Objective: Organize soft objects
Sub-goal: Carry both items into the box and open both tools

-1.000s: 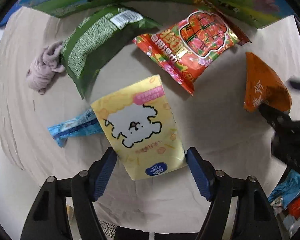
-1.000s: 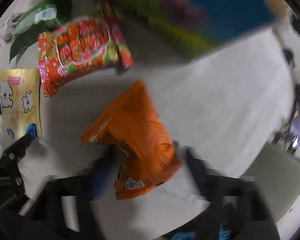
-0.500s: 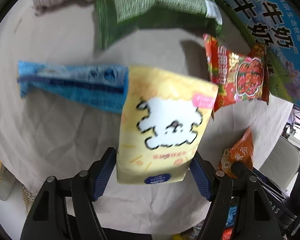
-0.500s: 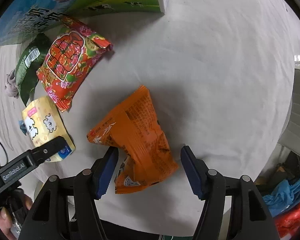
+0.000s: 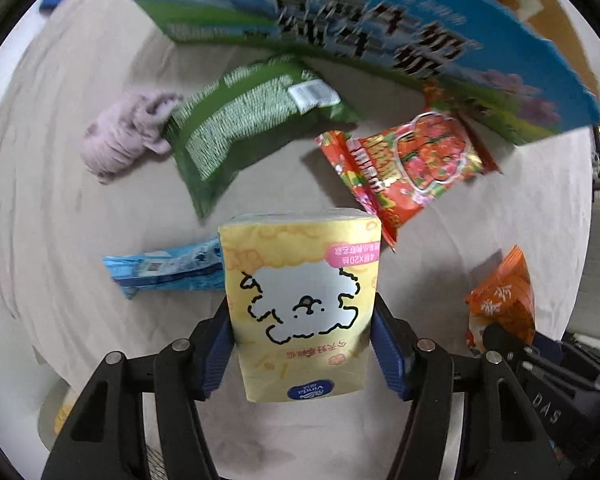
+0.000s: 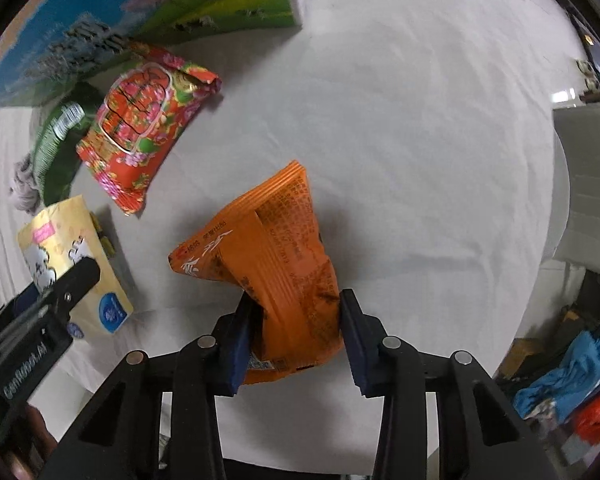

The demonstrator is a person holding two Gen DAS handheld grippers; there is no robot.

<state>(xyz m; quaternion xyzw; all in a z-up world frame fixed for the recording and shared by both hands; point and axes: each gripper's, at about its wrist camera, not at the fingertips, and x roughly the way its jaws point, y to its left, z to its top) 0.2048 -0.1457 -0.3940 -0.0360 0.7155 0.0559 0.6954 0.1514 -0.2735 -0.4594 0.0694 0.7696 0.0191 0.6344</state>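
Both hand-held grippers clamped on soft packs, over white-clothed surface (image 6: 400, 152).

Left hand-held gripper (image 5: 302, 344): jaws just closed in, blue pads pressed on both sides of yellow tissue pack (image 5: 300, 300), pack upright between them. Right hand-held gripper (image 6: 294, 334): jaws likewise just narrowed, pinching lower end of orange snack bag (image 6: 276, 264), crumpled at the grip. Lying flat beyond: green bag (image 5: 248, 128), red floral bag (image 5: 412, 160), blue packet (image 5: 164, 272), pale knitted cloth (image 5: 120, 140), printed carton (image 5: 380, 40) at far edge.
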